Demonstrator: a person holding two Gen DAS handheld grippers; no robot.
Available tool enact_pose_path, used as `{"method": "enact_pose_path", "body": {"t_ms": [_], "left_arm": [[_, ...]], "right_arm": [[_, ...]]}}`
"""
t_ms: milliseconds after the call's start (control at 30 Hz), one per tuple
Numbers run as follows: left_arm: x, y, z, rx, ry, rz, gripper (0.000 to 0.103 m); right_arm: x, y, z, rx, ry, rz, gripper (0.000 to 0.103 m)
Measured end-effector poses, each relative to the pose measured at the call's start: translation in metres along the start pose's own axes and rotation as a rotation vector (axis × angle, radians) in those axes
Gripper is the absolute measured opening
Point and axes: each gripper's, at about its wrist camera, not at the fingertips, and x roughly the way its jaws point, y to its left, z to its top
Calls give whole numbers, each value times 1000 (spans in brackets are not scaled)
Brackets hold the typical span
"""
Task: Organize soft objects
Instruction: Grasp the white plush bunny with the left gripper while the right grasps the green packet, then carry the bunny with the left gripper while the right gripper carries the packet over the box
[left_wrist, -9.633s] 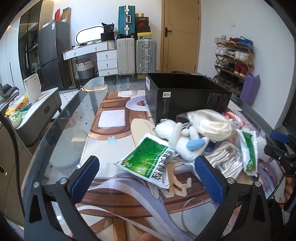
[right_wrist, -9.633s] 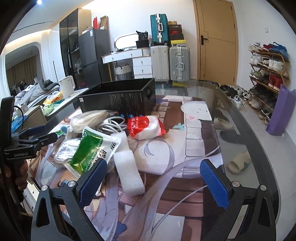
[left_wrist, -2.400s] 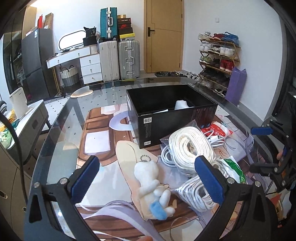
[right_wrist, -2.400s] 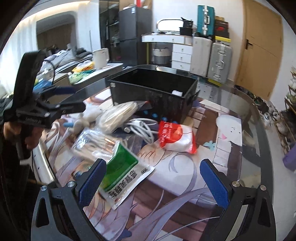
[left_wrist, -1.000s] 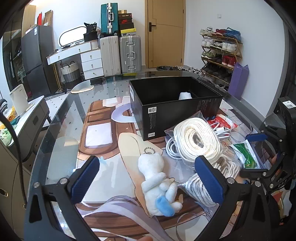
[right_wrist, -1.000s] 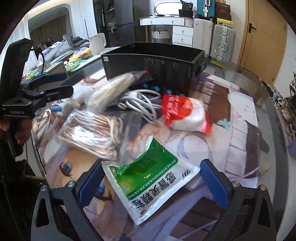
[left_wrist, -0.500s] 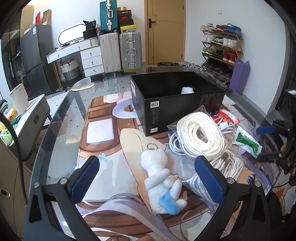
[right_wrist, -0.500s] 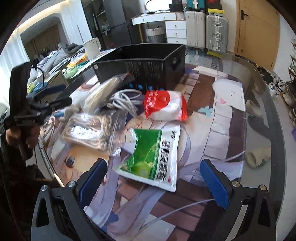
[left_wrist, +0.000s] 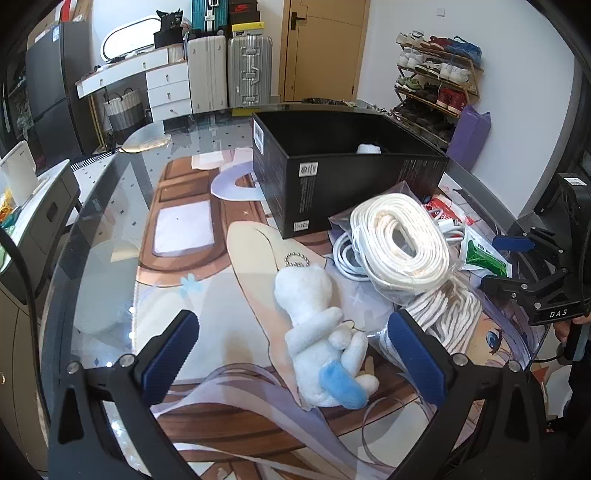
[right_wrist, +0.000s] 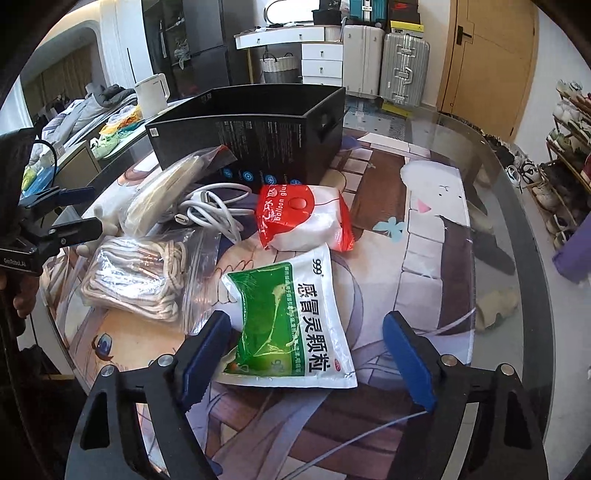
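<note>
A white plush toy (left_wrist: 317, 332) with a blue patch lies on the table mat, between the fingers of my open left gripper (left_wrist: 291, 350); the pads are clear of it. My right gripper (right_wrist: 306, 347) straddles a green and white pouch (right_wrist: 288, 317). Its jaws are closing, and the pads do not press on the pouch. Behind the pouch lie a red and white pack (right_wrist: 303, 218), a white cable (right_wrist: 210, 210) and two bags of white rope (right_wrist: 136, 273) (left_wrist: 402, 236). The open black box (left_wrist: 351, 177) stands behind them with a white item (left_wrist: 367, 148) inside.
The glass table's rounded edge (right_wrist: 517, 206) runs close on the right of the right wrist view. In the right wrist view the left gripper (right_wrist: 70, 210) hangs at the far left. A kettle (right_wrist: 153, 94), suitcases (left_wrist: 229, 70) and a shoe rack (left_wrist: 439, 85) stand off the table.
The right gripper's fingers have come closer together and sit nearer the green pouch, which now lies between them. The left wrist view has tipped down a little toward the plush toy.
</note>
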Motion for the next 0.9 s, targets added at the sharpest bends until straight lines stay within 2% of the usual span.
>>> {"method": "enact_pose_path", "body": {"t_ms": [67, 133, 267, 367, 433, 500, 567, 667, 767, 800, 833, 900], "left_arm": [[1, -2, -1, 1, 5, 7, 101], [2, -2, -2, -3, 12, -9, 95], [1, -2, -3, -7, 15, -16, 94], [0, -1, -3, -4, 16, -21, 83], [2, 0, -4, -1, 26, -21, 77], [3, 3, -4, -3, 34, -22, 73], [3, 6, -4, -10, 40, -28, 68], [4, 3, -6, 7, 44, -31, 59], [3, -5, -7, 39, 43, -40, 47], [3, -7, -7, 51, 41, -42, 38], [3, -10, -8, 60, 40, -47, 33], [2, -12, -8, 68, 39, -36, 31]], "right_arm": [[0, 0, -1, 0, 0, -1, 87], [0, 0, -1, 0, -1, -2, 87], [-1, 2, -2, -2, -9, -5, 88], [-1, 3, -3, -13, -20, -1, 86], [-2, 5, -3, -26, -27, 8, 80], [-4, 8, -3, -39, -34, 19, 69], [-5, 10, -3, -49, -39, 27, 63], [-6, 11, -3, -52, -41, 31, 61], [-7, 12, -3, -57, -44, 38, 55], [-7, 12, -3, -59, -45, 39, 52], [-8, 12, -3, -62, -47, 43, 50], [-8, 11, -3, -61, -47, 48, 46]]}}
